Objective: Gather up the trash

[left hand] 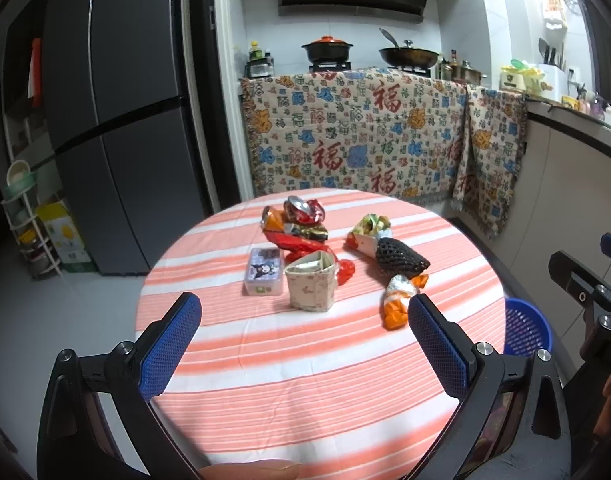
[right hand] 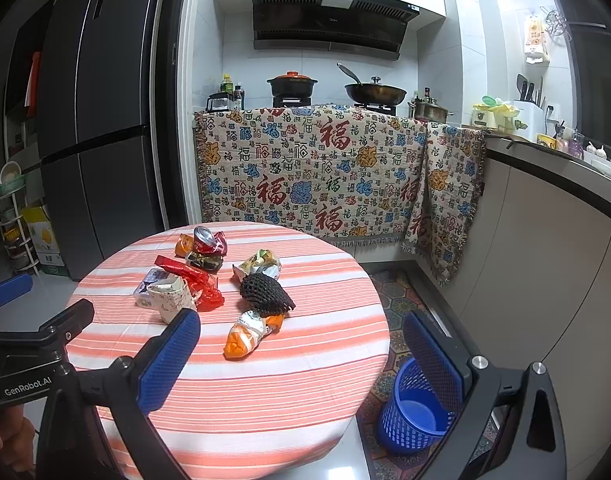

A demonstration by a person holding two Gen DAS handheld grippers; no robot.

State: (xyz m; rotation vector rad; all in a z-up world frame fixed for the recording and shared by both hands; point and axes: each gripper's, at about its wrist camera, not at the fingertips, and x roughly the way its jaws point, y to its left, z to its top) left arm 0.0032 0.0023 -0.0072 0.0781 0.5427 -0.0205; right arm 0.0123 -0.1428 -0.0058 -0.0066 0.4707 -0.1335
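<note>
Both pairs of blue-padded fingers are standing wide apart, holding nothing: the left gripper point(left hand: 304, 312) is hovering over the near part of the round striped table point(left hand: 305, 400), the right gripper point(right hand: 301, 330) over its right edge. Trash is lying grouped mid-table: a crushed red can point(left hand: 303, 209), red wrapper point(left hand: 301, 245), paper cup point(left hand: 310, 286), black foam net point(left hand: 401, 258), orange snack bag point(right hand: 247, 334). On the floor just beside the table a blue basket point(right hand: 411, 412) is sitting

Striped cloth table cover point(left hand: 305, 380), glossy foil wrappers point(left hand: 301, 242), seemingly paper carton point(left hand: 310, 286), plastic mesh basket point(right hand: 415, 412).
</note>
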